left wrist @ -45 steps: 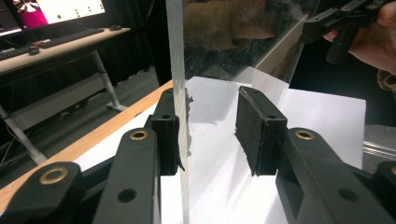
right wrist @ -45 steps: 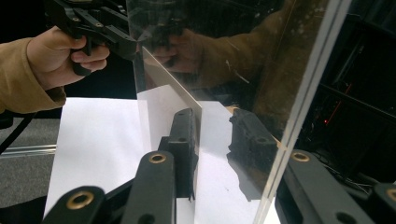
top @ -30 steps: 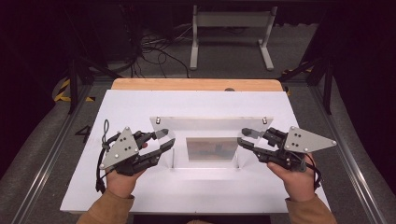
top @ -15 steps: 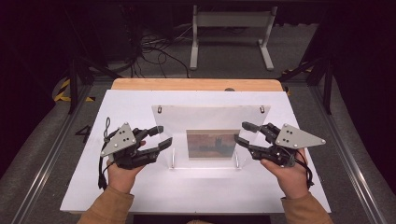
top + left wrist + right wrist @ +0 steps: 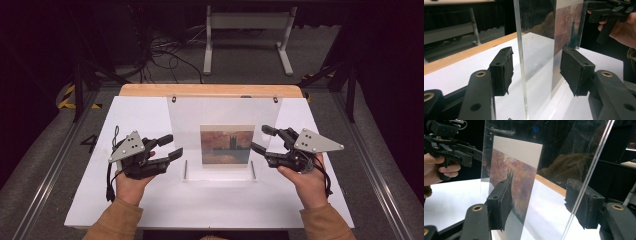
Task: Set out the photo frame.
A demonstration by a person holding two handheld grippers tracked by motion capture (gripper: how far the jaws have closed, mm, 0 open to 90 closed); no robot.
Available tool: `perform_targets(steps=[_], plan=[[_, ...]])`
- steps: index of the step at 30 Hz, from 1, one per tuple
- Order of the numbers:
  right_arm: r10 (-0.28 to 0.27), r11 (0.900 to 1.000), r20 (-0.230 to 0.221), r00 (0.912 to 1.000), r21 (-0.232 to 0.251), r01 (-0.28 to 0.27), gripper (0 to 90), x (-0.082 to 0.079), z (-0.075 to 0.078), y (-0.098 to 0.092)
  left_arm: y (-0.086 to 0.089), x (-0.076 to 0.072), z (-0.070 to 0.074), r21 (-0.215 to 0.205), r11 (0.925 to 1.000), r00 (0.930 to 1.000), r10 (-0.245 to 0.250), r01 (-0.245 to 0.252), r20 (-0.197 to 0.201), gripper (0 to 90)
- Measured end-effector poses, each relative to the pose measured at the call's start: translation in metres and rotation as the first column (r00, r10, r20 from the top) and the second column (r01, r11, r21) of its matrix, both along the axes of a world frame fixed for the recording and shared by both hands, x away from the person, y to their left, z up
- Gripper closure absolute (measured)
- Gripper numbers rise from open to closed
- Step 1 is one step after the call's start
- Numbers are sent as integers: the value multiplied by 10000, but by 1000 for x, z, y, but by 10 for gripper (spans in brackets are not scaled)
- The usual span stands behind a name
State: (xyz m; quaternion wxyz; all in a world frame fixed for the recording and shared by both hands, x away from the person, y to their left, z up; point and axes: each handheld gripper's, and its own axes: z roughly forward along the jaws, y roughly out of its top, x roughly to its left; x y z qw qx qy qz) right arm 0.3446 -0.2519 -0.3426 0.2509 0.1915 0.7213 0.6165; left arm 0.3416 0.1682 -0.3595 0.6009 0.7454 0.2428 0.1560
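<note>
Left gripper (image 5: 536, 72): the jaws are held apart, one black pad on each face of the clear acrylic frame (image 5: 224, 120); a gap is seen between each pad and the sheet, so the edge is straddled but not pinched.
Right gripper (image 5: 541, 202): the jaws are likewise spread, with the opposite edge of the frame passing between them and space left on both sides.
Left hand (image 5: 131, 182): the gripper is gripped from below, with a tan sleeve seen at the wrist.
Right hand (image 5: 307, 182): the other gripper is held the same way, on the far side of the frame.
Acrylic frame: it is stood upright near the middle of the white board (image 5: 125, 120), between the two grippers.
Picture (image 5: 227, 145): a reddish-brown print with a white margin is seen inside the clear sheets, low and central.
Table (image 5: 210, 90): a wooden edge is shown behind the white board.
Floor (image 5: 165, 50): dark cables and a metal stand are seen beyond the table.
</note>
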Motion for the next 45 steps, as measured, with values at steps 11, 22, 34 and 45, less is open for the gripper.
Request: perform_targets(steps=[11, 22, 34, 45], plan=[[-198, 9995, -74, 9998, -229, 196, 291, 4, -4, 2, 5, 2, -4, -49, 9999, 9998, 125, -126, -164, 416], [-1009, 9908, -472, 9938, -949, 961, 271, -4, 1, -11, 19, -1, -11, 417, 9979, 9979, 516, -499, -405, 259], [-1765, 9724, -1281, 9759, -1766, 1527, 232, -17, -3, -51, 46, -9, -26, 966, 9914, 9924, 955, -878, -781, 149], [-2612, 9569, -1957, 9452, -1812, 2269, 210, -20, -27, -81, 74, -7, -57, 1437, 9798, 9792, 1577, -1390, -1279, 97]])
